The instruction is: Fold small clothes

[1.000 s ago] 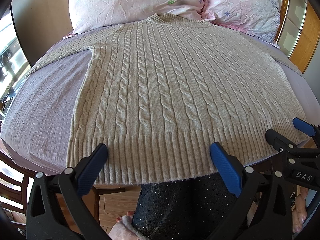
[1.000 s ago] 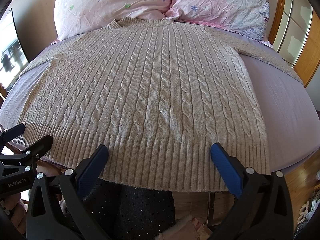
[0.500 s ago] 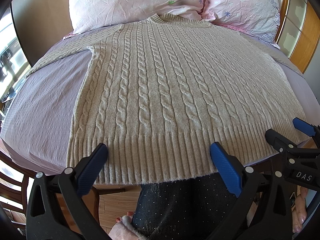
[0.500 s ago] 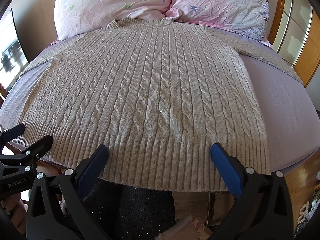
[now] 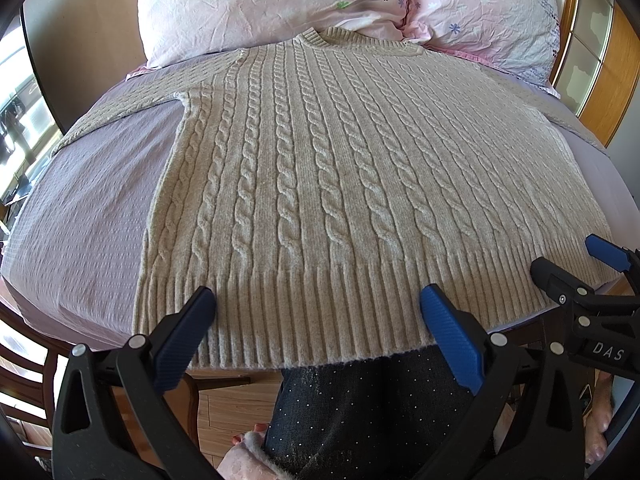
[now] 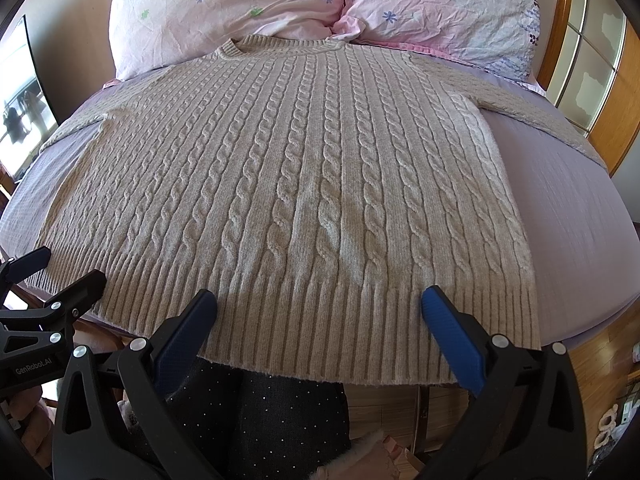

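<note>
A beige cable-knit sweater [image 5: 340, 184] lies flat, face up, on a lilac bed sheet [image 5: 88, 208], collar toward the pillows and ribbed hem at the near edge. It also fills the right wrist view [image 6: 304, 200]. Both sleeves are spread sideways. My left gripper [image 5: 318, 308] is open and empty, hovering over the hem left of centre. My right gripper [image 6: 320, 308] is open and empty over the hem right of centre. Each gripper shows at the edge of the other's view: the right one [image 5: 580, 268], the left one [image 6: 52, 272].
Two pink floral pillows [image 5: 272, 4] [image 6: 440, 4] lean at the head of the bed. A wooden headboard frame [image 6: 616, 92] stands at the right. The person's dark dotted trousers [image 5: 368, 412] are at the bed's near edge, above a wooden floor [image 6: 600, 372].
</note>
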{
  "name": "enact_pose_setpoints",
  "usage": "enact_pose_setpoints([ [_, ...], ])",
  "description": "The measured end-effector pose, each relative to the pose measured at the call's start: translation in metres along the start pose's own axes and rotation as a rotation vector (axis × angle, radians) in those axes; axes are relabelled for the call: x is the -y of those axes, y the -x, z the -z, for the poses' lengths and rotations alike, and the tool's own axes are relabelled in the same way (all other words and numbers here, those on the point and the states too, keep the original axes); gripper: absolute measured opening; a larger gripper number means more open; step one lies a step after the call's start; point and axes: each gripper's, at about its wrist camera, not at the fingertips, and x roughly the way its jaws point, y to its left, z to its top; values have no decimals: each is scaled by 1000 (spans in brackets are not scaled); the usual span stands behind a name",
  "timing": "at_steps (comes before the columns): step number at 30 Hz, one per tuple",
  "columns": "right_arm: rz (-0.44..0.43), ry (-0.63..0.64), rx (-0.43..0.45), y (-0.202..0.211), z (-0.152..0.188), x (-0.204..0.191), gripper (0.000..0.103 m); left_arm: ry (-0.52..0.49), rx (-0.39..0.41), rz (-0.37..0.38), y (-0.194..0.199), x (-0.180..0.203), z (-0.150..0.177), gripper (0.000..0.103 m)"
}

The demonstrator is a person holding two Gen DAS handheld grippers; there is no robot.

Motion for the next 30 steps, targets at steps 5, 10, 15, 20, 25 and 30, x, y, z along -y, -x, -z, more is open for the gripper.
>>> enact_pose_setpoints([
  [5, -57, 65, 83, 0, 2, 6, 102, -7, 29, 1, 1, 0, 3, 101],
  [10, -179, -135, 160, 15, -29, 92, 102, -44, 41, 19, 5, 0, -2, 101],
  [15, -105, -578, 280, 18, -78, 269, 82, -24, 248, -17, 27, -23, -41, 101],
  [20, -12, -916, 246, -25, -99, 400, 50, 87, 289, 172, 15, -64, -89, 101],
  [25, 57, -1131, 208, -62, -98, 468, 47, 278, 266, 222, -9, -115, -119, 101],
  [30, 59, -1189, 251, -83, -101, 485, 13, 467, 252, 153, -26, -179, -135, 101],
])
